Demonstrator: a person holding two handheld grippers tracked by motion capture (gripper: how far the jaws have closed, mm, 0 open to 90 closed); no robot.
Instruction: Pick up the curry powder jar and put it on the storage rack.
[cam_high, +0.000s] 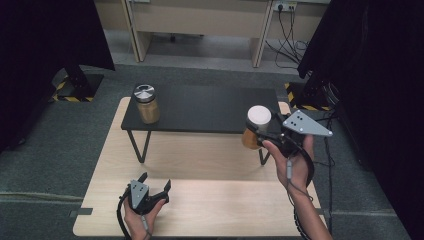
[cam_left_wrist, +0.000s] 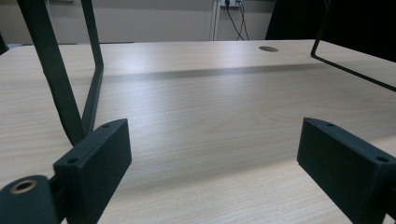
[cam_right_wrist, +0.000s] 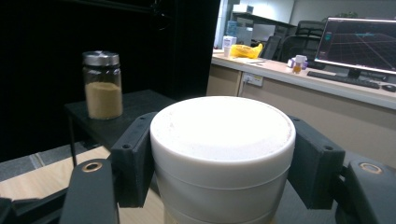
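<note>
White-lidded jar (cam_high: 256, 126) is squeezed tight in the right gripper (cam_high: 265, 134), up by the black shelf's (cam_high: 210, 107) right end, not put down yet, w/ left gripper (cam_high: 150, 187) open & empty near.

The white-lidded jar (cam_right_wrist: 222, 154) is cut off below its lid
</note>
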